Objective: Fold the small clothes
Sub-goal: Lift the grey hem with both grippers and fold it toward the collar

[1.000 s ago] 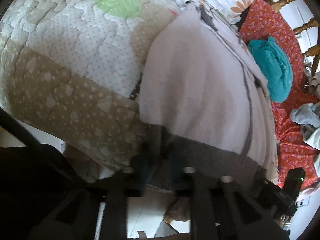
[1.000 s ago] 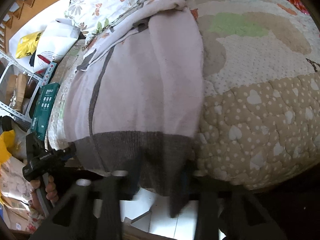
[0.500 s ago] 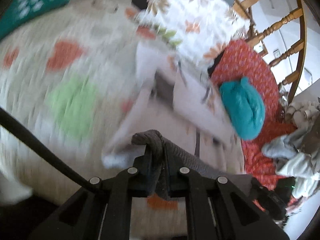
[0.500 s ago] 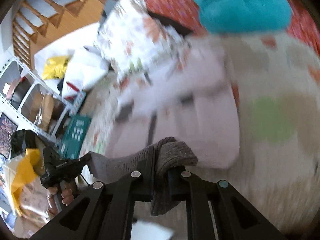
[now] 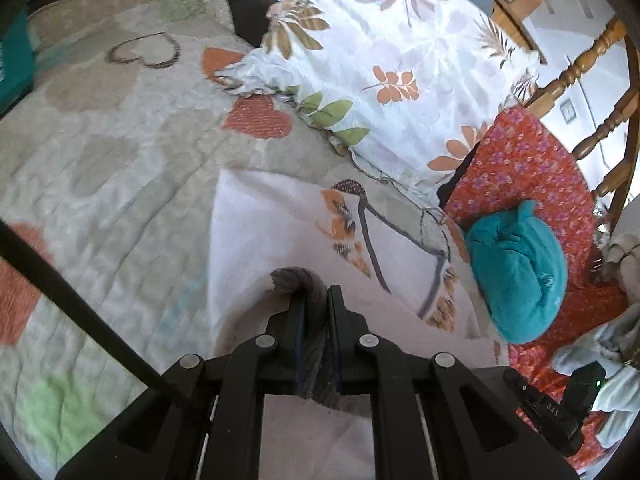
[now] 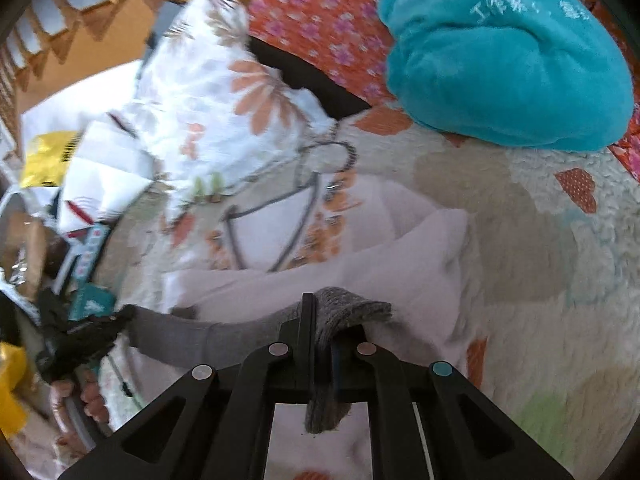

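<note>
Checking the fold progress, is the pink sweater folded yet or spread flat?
Mid-fold: both tongs, left and right, pinch the sweater's gray hem, raised over the pink body.

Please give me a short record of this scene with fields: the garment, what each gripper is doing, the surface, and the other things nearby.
garment: pale pink sweater with a grey knit hem, partly folded over itself
left gripper: shut on the grey hem
right gripper: shut on the grey hem, at another spot
surface: quilted bedspread with heart patches
nearby: floral pillow beyond the sweater; teal bundle on red floral cloth; wooden chair at the far right
</note>
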